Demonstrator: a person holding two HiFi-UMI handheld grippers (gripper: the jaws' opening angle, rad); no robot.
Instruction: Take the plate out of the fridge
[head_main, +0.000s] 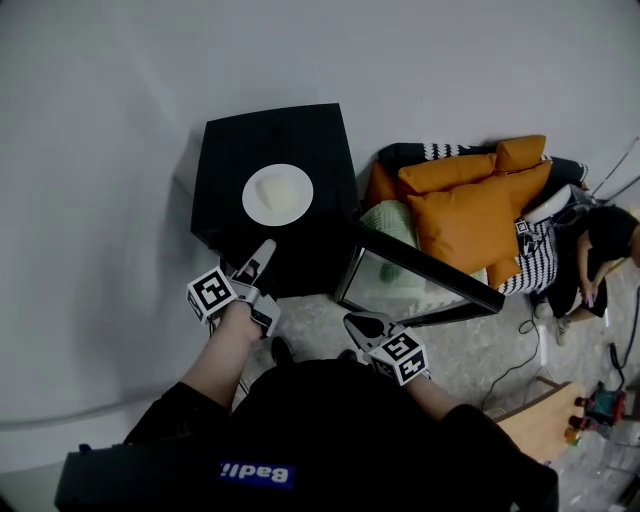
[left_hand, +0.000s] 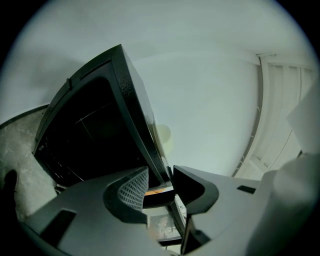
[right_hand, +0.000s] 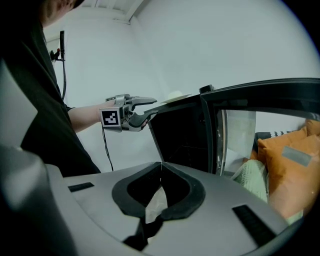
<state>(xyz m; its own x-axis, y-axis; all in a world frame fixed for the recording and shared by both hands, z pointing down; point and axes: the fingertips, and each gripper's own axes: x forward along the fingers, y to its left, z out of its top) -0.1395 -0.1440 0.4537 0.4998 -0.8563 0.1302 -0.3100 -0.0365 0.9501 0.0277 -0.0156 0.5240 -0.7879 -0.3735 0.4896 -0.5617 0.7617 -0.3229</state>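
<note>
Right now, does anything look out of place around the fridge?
The door of the fridge stands wide open, and the plate rests on the fridge's top rather than inside it. Nothing looks spilled or broken.

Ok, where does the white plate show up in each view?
Head view: plate, upper centre-left, on top of the black fridge.
Left gripper view: probably the pale patch at centre, beside the fridge's edge.
Right gripper view: seen edge-on, upper centre, on the fridge top.
Shared landmark: the black fridge.
</note>
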